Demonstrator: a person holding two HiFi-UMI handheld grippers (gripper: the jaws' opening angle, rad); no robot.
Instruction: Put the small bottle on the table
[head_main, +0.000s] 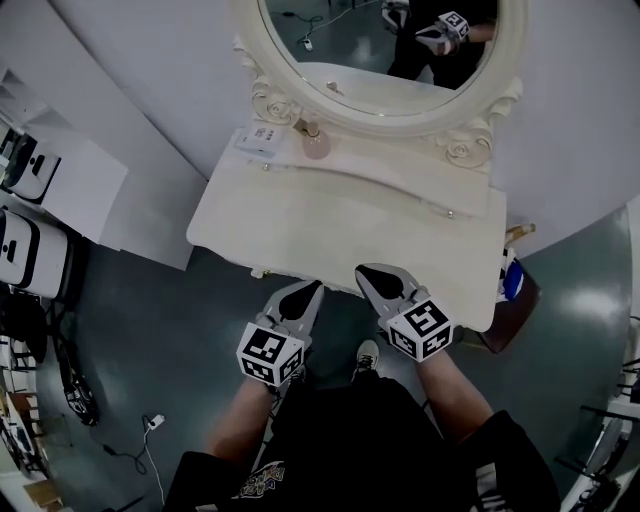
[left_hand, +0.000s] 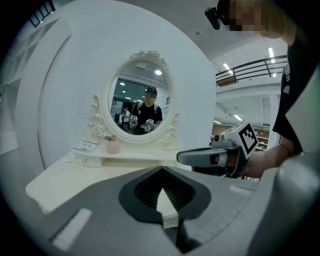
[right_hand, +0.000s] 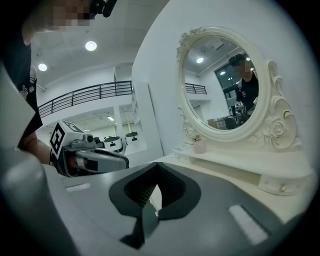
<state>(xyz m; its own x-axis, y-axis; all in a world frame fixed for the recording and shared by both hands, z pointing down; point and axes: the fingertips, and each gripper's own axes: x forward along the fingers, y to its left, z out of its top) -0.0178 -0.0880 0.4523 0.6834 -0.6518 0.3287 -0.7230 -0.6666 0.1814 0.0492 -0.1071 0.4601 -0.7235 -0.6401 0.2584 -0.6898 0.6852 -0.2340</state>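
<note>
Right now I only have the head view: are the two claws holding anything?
Observer: No. The left gripper view shows the left claw shut with nothing in it.
Operator: And the other one?
Observer: The right gripper view shows the right claw shut and empty too.
Operator: How does the bottle sit?
Observer: The small pink bottle stands upright on the shelf under the mirror.

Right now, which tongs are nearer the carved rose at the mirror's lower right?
Right. The right tongs reach over the vanity table front edge, below and left of the carved rose. The left tongs sit further back and further left.
</note>
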